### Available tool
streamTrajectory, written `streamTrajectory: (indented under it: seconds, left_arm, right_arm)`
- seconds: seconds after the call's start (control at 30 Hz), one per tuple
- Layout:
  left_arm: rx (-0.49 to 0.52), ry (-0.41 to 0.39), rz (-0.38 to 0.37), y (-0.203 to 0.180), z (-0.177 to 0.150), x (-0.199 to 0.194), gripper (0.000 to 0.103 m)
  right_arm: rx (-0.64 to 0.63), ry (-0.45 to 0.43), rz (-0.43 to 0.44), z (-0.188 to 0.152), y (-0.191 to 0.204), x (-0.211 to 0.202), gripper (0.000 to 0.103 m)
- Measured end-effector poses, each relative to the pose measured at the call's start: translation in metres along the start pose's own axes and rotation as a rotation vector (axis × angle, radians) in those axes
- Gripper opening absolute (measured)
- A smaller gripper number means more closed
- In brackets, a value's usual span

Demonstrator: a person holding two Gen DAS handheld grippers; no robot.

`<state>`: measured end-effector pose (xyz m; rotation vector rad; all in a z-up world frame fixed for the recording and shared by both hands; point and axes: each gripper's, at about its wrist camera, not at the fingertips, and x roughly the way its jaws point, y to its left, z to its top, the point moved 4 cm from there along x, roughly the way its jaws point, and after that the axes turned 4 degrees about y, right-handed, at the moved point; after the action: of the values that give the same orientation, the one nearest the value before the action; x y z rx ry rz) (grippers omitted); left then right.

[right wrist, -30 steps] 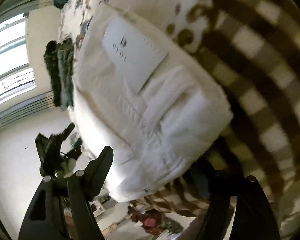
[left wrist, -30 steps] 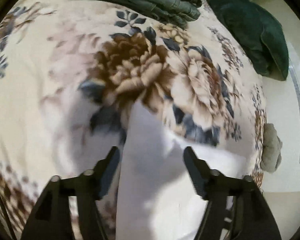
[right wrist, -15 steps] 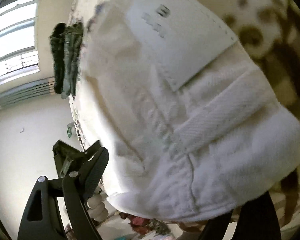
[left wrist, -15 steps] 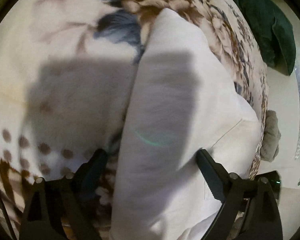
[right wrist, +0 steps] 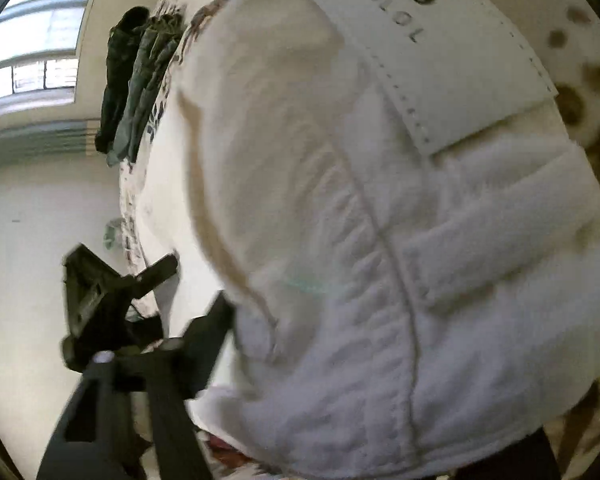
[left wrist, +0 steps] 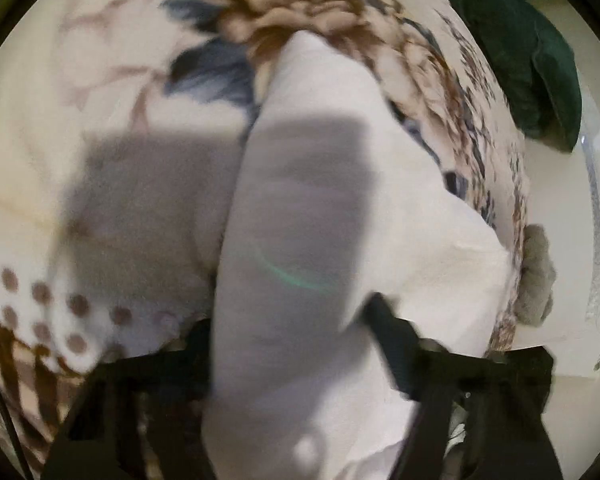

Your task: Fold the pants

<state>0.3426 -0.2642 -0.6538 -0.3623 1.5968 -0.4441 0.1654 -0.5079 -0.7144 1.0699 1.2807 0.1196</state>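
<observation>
White pants [left wrist: 308, 240] lie folded on a floral bedspread [left wrist: 100, 80]. In the left wrist view the fabric runs between my left gripper's [left wrist: 292, 340] two fingers, which straddle it closely; the frame is blurred. In the right wrist view the waistband end [right wrist: 380, 240] with a white label [right wrist: 440, 60] and belt loops fills the frame. My right gripper [right wrist: 380, 360] straddles this thick end; its left finger [right wrist: 208, 344] shows and its right finger is mostly hidden behind the cloth.
Dark green garments [left wrist: 512, 48] lie at the far right of the bed and hang over its edge in the right wrist view [right wrist: 136, 80]. A grey cloth [left wrist: 536, 276] sits at the bed edge. A window [right wrist: 32, 40] and pale floor lie beyond. The left gripper also shows in the right wrist view [right wrist: 100, 296].
Both grippers have pushed in further over the pants. The left fingers have narrowed around the fabric. The waistband now fills more of the right view.
</observation>
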Motion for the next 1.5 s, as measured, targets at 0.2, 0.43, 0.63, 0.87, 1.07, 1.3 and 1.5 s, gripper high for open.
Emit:
streamTrajectory:
  seconds: [0.2, 0.43, 0.63, 0.87, 1.07, 1.3, 1.5]
  left_arm:
    - [0.035, -0.049, -0.007, -0.026, -0.015, -0.035, 0.019]
    - [0.055, -0.111, -0.028, -0.059, -0.019, -0.097, 0.018]
    - [0.070, -0.170, -0.054, -0.080, 0.014, -0.155, 0.018]
    - [0.088, -0.250, -0.083, -0.082, 0.120, -0.226, 0.018]
    - [0.109, -0.271, -0.099, -0.059, 0.265, -0.264, 0.018]
    - [0.142, -0.264, -0.094, -0.011, 0.425, -0.262, 0.018]
    - [0.113, -0.112, -0.032, 0.059, 0.510, -0.189, 0.024]
  right_arm:
    - [-0.025, -0.056, -0.013, -0.001, 0.042, -0.028, 0.032]
    - [-0.051, -0.069, 0.021, 0.002, 0.092, -0.073, 0.031]
    - [-0.136, -0.094, 0.031, 0.030, 0.165, -0.098, 0.031]
    - [-0.187, -0.158, 0.049, 0.107, 0.276, -0.086, 0.031]
    - [-0.182, -0.224, 0.072, 0.214, 0.385, -0.026, 0.031]
    - [-0.147, -0.257, 0.120, 0.342, 0.445, 0.073, 0.031]
    - [-0.089, -0.205, 0.073, 0.410, 0.428, 0.166, 0.031]
